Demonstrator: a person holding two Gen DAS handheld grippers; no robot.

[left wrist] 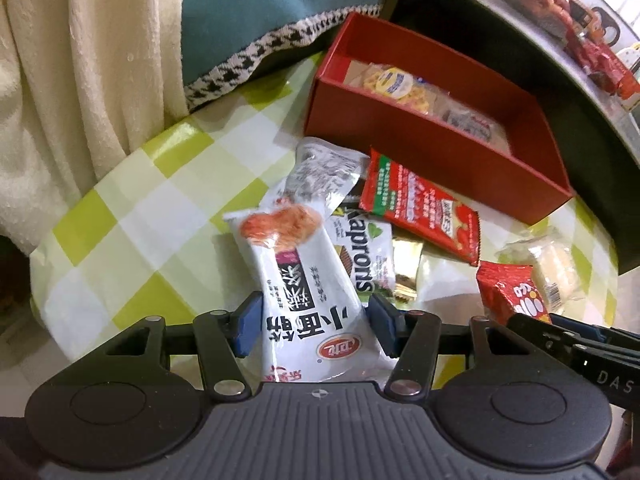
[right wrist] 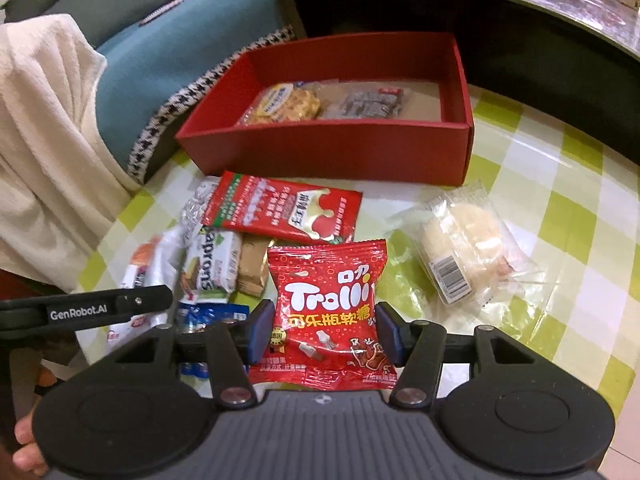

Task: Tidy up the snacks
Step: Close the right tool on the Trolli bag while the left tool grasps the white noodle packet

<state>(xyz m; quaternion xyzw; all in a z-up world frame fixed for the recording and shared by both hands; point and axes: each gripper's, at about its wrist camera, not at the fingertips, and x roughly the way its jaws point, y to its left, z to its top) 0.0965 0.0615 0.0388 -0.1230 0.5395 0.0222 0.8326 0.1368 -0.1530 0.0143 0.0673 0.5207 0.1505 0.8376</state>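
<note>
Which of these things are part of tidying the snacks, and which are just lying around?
Part of the job:
- red box, two snacks already inside
- white cake packet in the left gripper
- Trolli gummy bag in the right gripper
- red crown packet
- Kaprons wafer pack
- clear-wrapped pastry

Just lying about:
- cream blanket
- teal cushion

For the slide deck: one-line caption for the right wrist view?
Right gripper clamps a red Trolli gummy packet before the red box.

The red gummy bag [right wrist: 326, 312] is showing "Trolli"; the white wafer packet [left wrist: 366, 256], "Kaprons"; the black gripper arm [right wrist: 86, 310], "GenRobot.AI".
</note>
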